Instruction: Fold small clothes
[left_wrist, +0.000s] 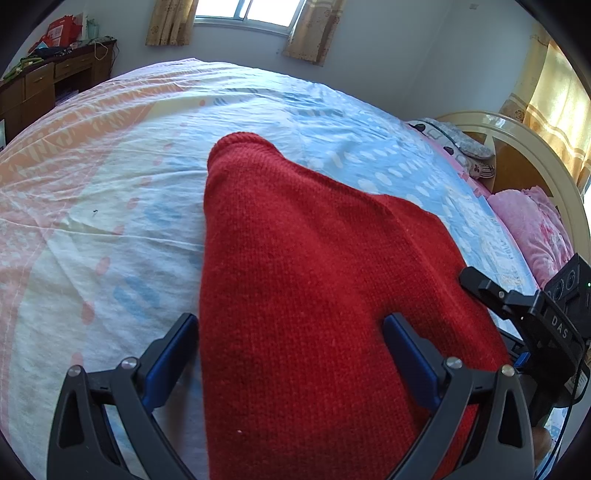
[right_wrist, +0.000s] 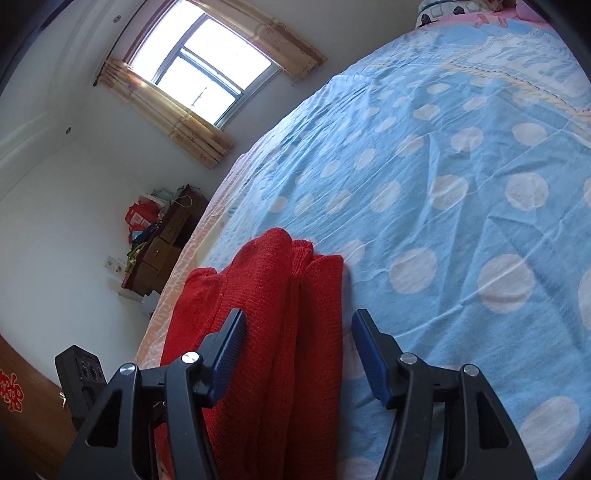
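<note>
A red knitted garment (left_wrist: 314, 280) lies folded on the bed sheet (left_wrist: 110, 192). In the left wrist view my left gripper (left_wrist: 290, 325) is open, its blue-padded fingers straddling the garment's near left part. The right gripper's body (left_wrist: 532, 314) shows at the garment's right edge. In the right wrist view the red garment (right_wrist: 280, 314) lies in stacked folds, and my right gripper (right_wrist: 297, 323) is open around its right side, the left finger over the knit, the right finger (right_wrist: 369, 354) over the blue dotted sheet (right_wrist: 461, 203).
A pink blanket (left_wrist: 532, 225) and a patterned pillow (left_wrist: 458, 144) lie at the curved headboard (left_wrist: 517, 136) on the right. A wooden desk (left_wrist: 48, 81) with red bags stands against the far wall. A curtained window (right_wrist: 199, 77) is beyond the bed.
</note>
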